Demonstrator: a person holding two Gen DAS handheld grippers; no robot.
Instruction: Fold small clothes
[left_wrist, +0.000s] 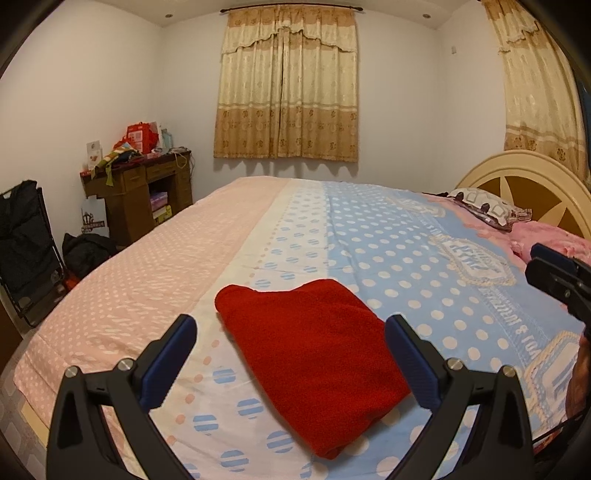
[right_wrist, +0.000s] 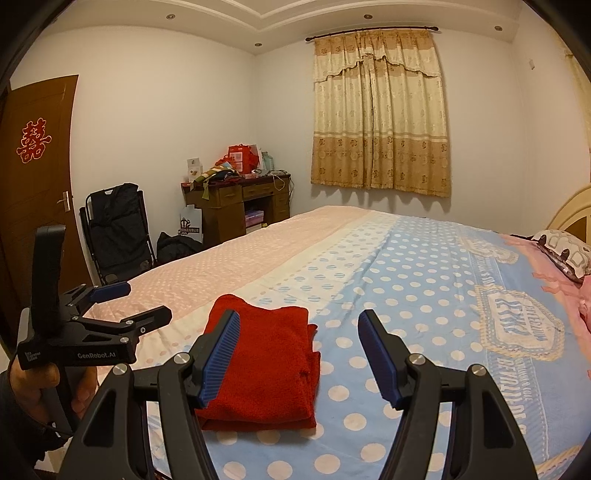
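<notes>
Lying folded into a compact stack, the red garment (left_wrist: 314, 365) is seen low and centre in both views on the bed (left_wrist: 406, 266), so the folding looks all but done. Both the left gripper (left_wrist: 291, 354) and right gripper (right_wrist: 299, 354) are held clear, jaws apart and empty. Open bedspread is left above and right; the bed's edge runs lower left.

1. Bedspread (right_wrist: 406, 266) lies bare beyond and right of the folded red garment (right_wrist: 266, 369): open passage.
2. Left gripper (right_wrist: 125, 306) hovers left of the garment, blocking that side.
3. Pillow (left_wrist: 484, 206) and headboard (left_wrist: 524, 192) bound the far right.
</notes>
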